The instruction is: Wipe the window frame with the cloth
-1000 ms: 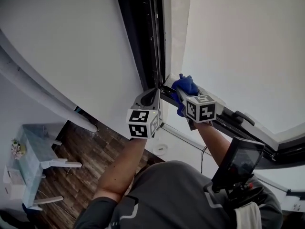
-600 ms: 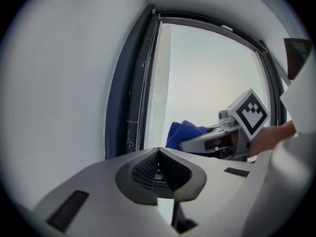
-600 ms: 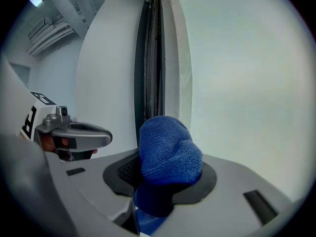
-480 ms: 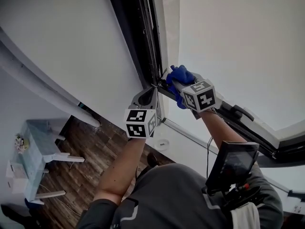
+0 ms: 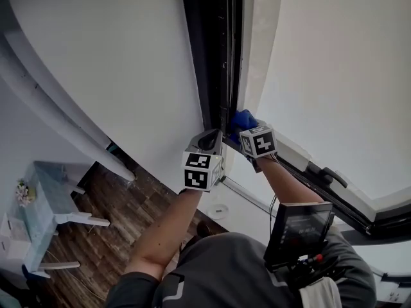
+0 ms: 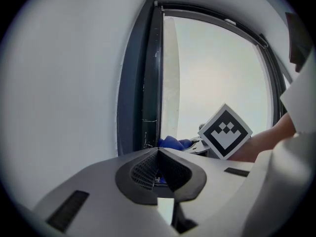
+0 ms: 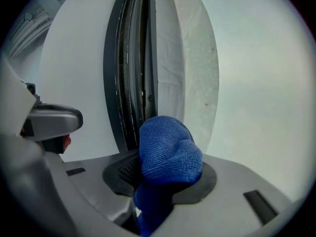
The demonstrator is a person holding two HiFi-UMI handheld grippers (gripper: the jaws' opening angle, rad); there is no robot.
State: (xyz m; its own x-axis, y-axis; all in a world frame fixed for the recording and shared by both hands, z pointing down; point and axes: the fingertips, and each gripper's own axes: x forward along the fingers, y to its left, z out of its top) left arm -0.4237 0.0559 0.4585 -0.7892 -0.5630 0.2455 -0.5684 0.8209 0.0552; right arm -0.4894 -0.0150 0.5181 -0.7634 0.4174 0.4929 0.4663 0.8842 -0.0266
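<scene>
step: wiping in progress, by my read; the blue cloth (image 5: 243, 119) is at the foot of the dark upright of the window frame (image 5: 215, 56), close to the corner with the bottom rail.
right tool: right tool (image 5: 238, 129) is clamped on the cloth (image 7: 169, 151); a bunched wad sticks out past the tips and the rest hangs down between the jaws.
left tool: left tool (image 5: 213, 137) has its jaws closed tip to tip with nothing between them; it is held just beside the right one, near the frame (image 6: 143, 83) and not working on it.
cloth contact: the wad sits right in front of the frame's tracks (image 7: 131, 83); cannot tell whether it is pressed in or just off the surface.
next move: likely push the wad into the channel and drag it up the upright, keeping pressure so the cloth doesn't fold back or pull out of the jaws; most of the upright above looks yet to be covered.
left tool role: judged idle; could stay clear of the stroke.
writing: none readable. marker cube (image 5: 258, 141) shows only black-and-white squares, no text.
screen: chest-mounted screen (image 5: 298, 232) is lit but too small to read.
brands: none seen on cloth or frame.
background: desk (image 5: 45, 191) and wood floor (image 5: 122, 217) far below, no labels.
</scene>
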